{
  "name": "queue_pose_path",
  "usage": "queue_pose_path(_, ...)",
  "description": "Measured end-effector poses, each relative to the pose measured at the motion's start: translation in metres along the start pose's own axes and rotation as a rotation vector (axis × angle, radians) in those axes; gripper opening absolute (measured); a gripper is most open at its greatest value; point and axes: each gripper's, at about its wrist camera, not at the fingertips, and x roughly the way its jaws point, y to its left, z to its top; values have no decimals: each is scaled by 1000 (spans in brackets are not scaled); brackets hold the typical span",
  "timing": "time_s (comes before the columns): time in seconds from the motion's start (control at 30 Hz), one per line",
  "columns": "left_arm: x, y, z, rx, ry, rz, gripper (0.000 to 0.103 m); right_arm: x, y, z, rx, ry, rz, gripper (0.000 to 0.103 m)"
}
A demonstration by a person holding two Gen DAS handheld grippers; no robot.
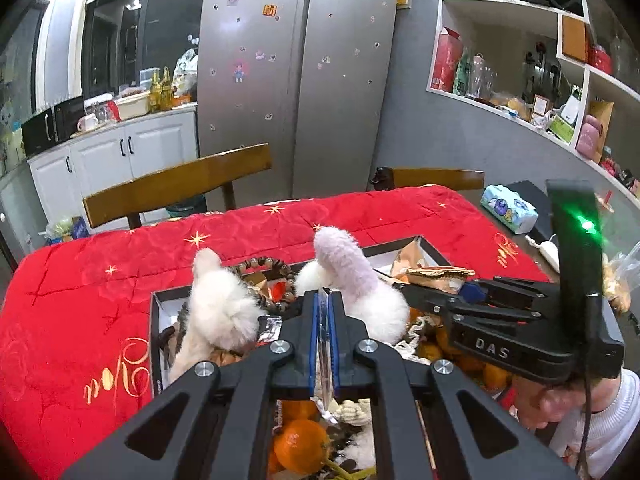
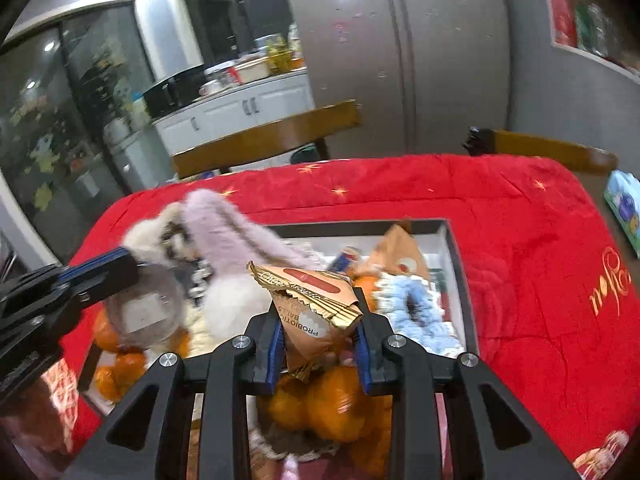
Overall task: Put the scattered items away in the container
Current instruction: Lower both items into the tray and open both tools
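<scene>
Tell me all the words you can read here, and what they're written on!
"DAS" – on the black body of the right gripper.
"PROBIOTIC BALLS" – upside down on the brown snack packet held in that gripper.
"You" – gold script on the red tablecloth.
Gold script on the packet's red oval, the fridge magnets and the tissue pack: too blurred or small to read.

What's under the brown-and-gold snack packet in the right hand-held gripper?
Directly below the brown-and-gold snack packet sit orange mandarins piled in the grey-rimmed box. The right hand-held gripper frame hides what lies beneath and around them.
</scene>
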Motion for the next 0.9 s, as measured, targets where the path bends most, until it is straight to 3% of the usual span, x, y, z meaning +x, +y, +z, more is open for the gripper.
queue_pose_path(0.37, 4, 7, -1, -29, 20, 13, 6, 2, -3, -6, 6, -22, 18, 29)
queue_pose_path(0.47, 4, 11, 0, -46, 33, 21, 11, 1, -5, -6, 16, -23, 39, 32)
queue_pose_path(0.53, 5, 14, -1, -58, 41, 32, 15, 1, -4, -6, 16, -26, 61, 41)
queue_pose_path(0.67, 2, 17, -3, -75, 59, 94, 38, -2, 3, -9, -30, -36, 114, 65)
queue_pose_path(0.73, -7, 16, -2, -68, 27, 110, 40, -4, 8, -9, -58, -39, 131, 85)
queue_pose_path(0.77, -11, 14, -1, -57, 14, 127, 47, -5, 9, -9, -67, -36, 139, 94)
queue_pose_path(0.8, -16, 12, -1, -47, -2, 152, 61, -7, 11, -9, -77, -38, 151, 103)
queue_pose_path(0.9, -37, 10, 2, -53, -91, 195, 90, -18, 15, -9, -109, -101, 155, 103)
